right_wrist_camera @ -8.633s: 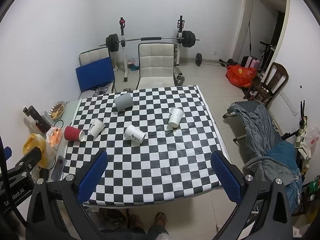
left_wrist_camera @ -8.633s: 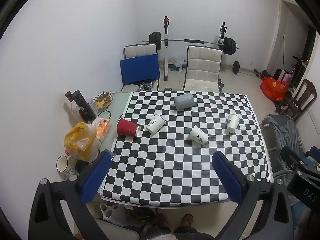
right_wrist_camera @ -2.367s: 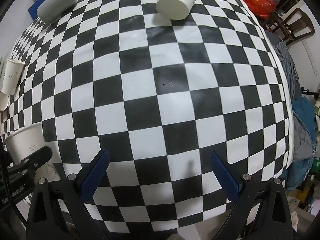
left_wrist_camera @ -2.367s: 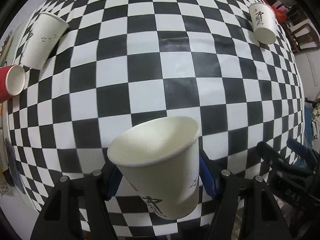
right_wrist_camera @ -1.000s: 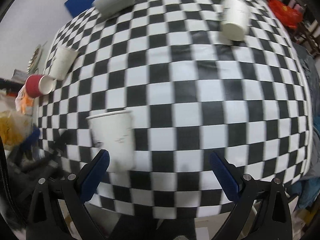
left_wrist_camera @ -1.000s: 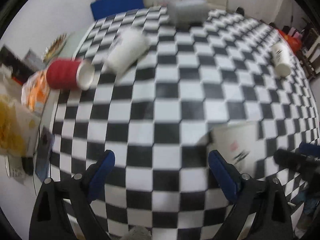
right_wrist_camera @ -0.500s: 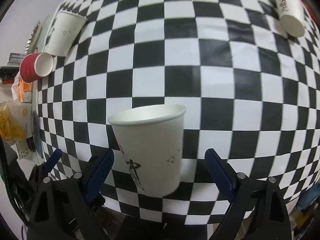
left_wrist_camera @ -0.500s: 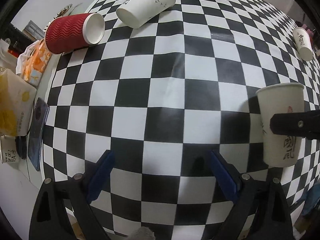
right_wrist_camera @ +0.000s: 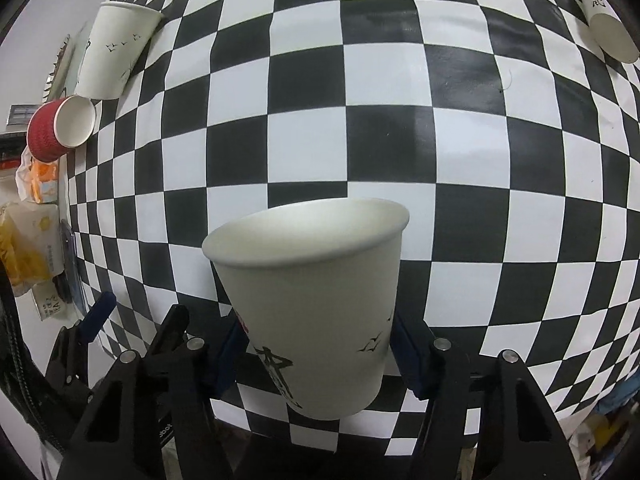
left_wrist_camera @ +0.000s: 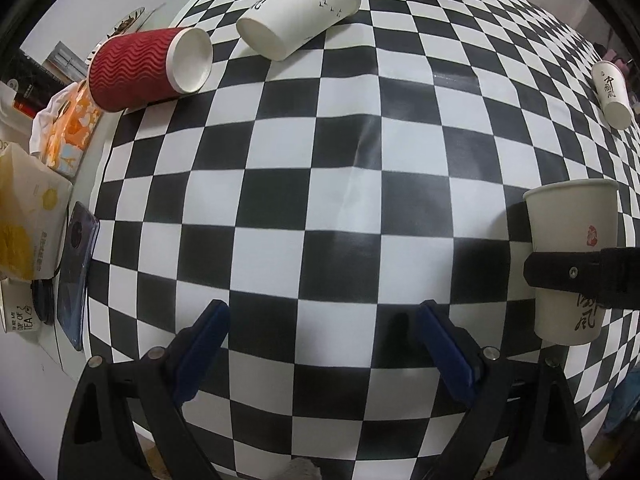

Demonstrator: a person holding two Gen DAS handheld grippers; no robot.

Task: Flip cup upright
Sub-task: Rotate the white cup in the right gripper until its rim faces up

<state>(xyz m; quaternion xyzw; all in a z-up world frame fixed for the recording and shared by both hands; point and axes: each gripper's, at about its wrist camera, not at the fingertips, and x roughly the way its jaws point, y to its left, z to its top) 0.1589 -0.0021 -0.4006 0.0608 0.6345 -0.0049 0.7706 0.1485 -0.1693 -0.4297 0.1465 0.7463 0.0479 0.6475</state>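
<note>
R gripper (right_wrist_camera: 318,354) clamped on white cup (right_wrist_camera: 312,304), upright, mouth up, over checkered cloth (right_wrist_camera: 384,144), L gripper (left_wrist_camera: 322,322) wide apart, empty, cup to its right, red cup (left_wrist_camera: 146,68) on side far left.

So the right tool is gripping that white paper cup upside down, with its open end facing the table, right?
Not quite. The right tool does grip the white paper cup, but the cup is upright: the right wrist view shows its open rim on top and its narrower base below. The left wrist view also shows it standing mouth-up on the checkered tablecloth.
</note>
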